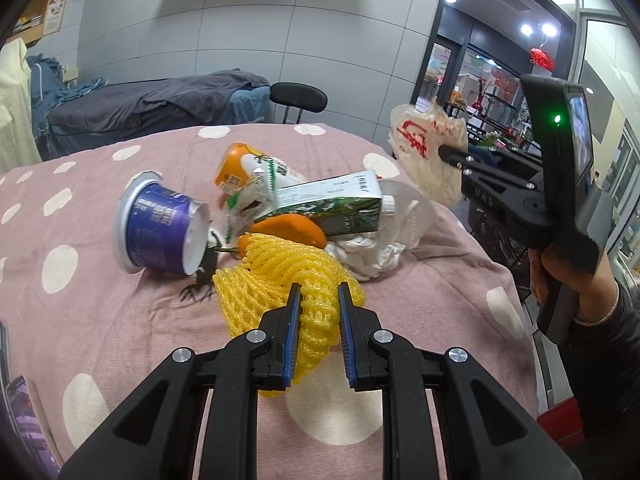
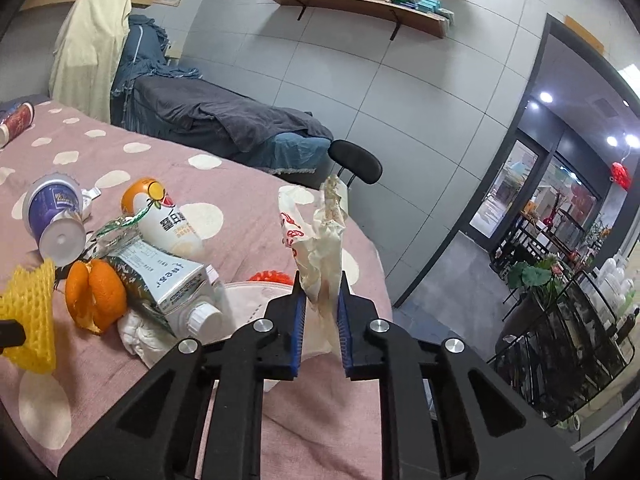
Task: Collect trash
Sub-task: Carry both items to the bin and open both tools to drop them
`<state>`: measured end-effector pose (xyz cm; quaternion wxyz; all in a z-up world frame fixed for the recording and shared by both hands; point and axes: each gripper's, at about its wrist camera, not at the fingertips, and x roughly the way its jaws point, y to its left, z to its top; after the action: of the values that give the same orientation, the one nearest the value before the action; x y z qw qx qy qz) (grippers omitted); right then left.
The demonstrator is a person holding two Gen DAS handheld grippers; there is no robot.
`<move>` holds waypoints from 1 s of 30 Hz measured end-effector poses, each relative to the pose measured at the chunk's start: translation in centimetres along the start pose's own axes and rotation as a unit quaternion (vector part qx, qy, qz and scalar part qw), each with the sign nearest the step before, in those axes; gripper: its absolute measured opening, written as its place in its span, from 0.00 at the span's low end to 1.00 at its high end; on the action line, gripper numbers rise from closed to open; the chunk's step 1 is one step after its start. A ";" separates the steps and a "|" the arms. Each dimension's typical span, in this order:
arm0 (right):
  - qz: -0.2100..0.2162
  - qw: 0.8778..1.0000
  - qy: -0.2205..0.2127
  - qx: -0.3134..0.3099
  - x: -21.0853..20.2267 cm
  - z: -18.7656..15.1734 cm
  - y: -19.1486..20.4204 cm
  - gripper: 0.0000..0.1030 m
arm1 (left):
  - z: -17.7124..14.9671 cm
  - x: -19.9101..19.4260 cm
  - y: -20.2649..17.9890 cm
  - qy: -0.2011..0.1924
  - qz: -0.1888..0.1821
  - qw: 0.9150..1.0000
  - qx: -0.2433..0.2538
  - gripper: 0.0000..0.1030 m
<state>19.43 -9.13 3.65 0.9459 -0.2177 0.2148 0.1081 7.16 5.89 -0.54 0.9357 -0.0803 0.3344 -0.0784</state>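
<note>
My left gripper (image 1: 319, 294) is shut on a yellow foam fruit net (image 1: 280, 276), which also shows in the right wrist view (image 2: 28, 312). My right gripper (image 2: 321, 290) is shut on a white plastic bag with red print (image 2: 316, 236) and holds it up over the table's right edge; the bag also shows in the left wrist view (image 1: 428, 148). Between them lies a trash pile: a purple yogurt cup (image 1: 160, 228), a green-white milk carton (image 1: 332, 204), orange peel (image 2: 94, 296), an orange-capped drink bottle (image 2: 168, 216), crumpled tissue (image 1: 372, 254) and a white face mask (image 1: 412, 212).
The table has a pink cloth with white dots (image 1: 80, 184). A red-labelled can (image 2: 16, 122) lies at its far left. A black chair (image 1: 298, 98) and a couch with dark blankets (image 1: 160, 108) stand behind. A doorway and plant racks (image 2: 560, 280) are to the right.
</note>
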 end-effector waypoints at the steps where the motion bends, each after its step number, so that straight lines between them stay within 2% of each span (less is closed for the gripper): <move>1: -0.004 1.000 -0.004 0.010 -0.3 0.0 -0.6 0.14 | 0.1 0.1 -0.3 -0.002 -0.005 1.000 0.002 0.18; 7: -0.026 0.996 -0.014 0.081 -2.9 -0.5 -5.6 0.12 | 0.7 0.5 -3.1 -0.008 -0.031 0.999 0.030 0.18; 12: -0.053 0.990 -0.006 0.130 -5.2 -2.8 -9.7 0.12 | 1.1 1.2 -6.1 -0.009 -0.062 0.996 0.057 0.17; 18: -0.097 0.976 0.049 0.188 -6.1 -8.0 -14.6 0.12 | 1.8 2.3 -9.9 -0.005 -0.108 0.991 0.082 0.17; 24: -0.102 0.945 0.154 0.268 -3.1 -16.2 -18.8 0.12 | 2.5 3.6 -13.9 0.001 -0.147 0.982 0.114 0.17; 30: -0.080 0.907 0.246 0.334 1.3 -24.2 -20.0 0.12 | 2.6 5.3 -17.3 0.025 -0.172 0.975 0.137 0.18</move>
<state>17.89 -37.67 -9.30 0.8859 0.0745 0.4462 -0.1025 11.27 -11.77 1.64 0.9015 -0.0060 0.3254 -0.2851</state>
